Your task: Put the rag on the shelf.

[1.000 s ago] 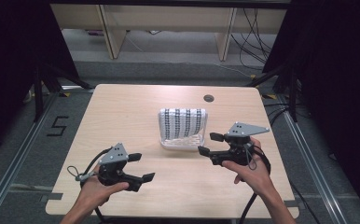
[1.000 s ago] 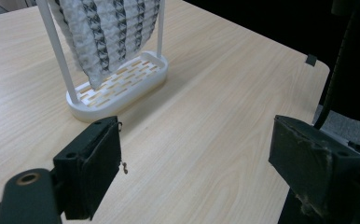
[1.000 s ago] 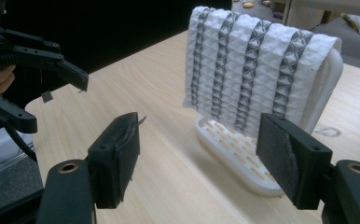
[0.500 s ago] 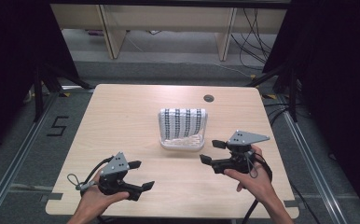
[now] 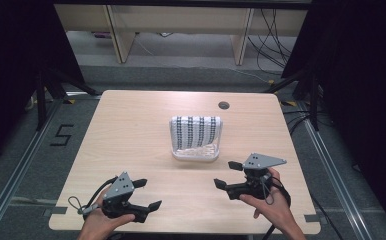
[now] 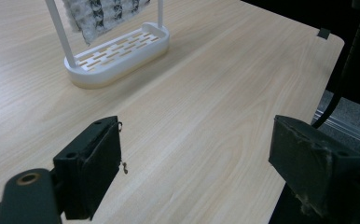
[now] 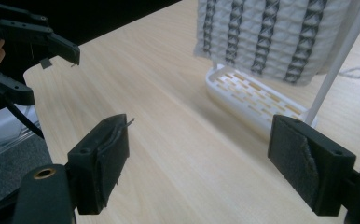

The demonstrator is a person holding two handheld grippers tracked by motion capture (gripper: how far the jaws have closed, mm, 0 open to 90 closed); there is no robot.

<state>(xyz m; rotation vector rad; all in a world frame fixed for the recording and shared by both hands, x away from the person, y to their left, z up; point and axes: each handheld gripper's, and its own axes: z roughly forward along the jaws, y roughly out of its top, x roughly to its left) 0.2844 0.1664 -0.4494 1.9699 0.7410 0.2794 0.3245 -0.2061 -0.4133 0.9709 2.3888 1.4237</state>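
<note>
A white rack [image 5: 195, 153] stands at the table's middle with a white cloth striped in black [image 5: 196, 131] draped over its rail. The rack's slotted base [image 6: 117, 53] [image 7: 252, 98] lies ahead of each gripper, and the cloth [image 7: 276, 32] hangs above it. My left gripper [image 5: 147, 194] is open near the front left edge, nothing between its jaws. My right gripper [image 5: 228, 174] is open at the front right, short of the rack, also holding nothing. In the right gripper view my left gripper [image 7: 52, 60] shows far off at the table's corner.
The light wooden table [image 5: 131, 130] has a round cable hole [image 5: 224, 105] at the back right. Dark floor with rails and a painted 5 [image 5: 61, 135] surrounds it. Shelving legs and cables [image 5: 276, 30] stand beyond the far edge.
Both grippers have drawn back toward the front edge of the table, away from the rack. The rack and cloth have not moved.
</note>
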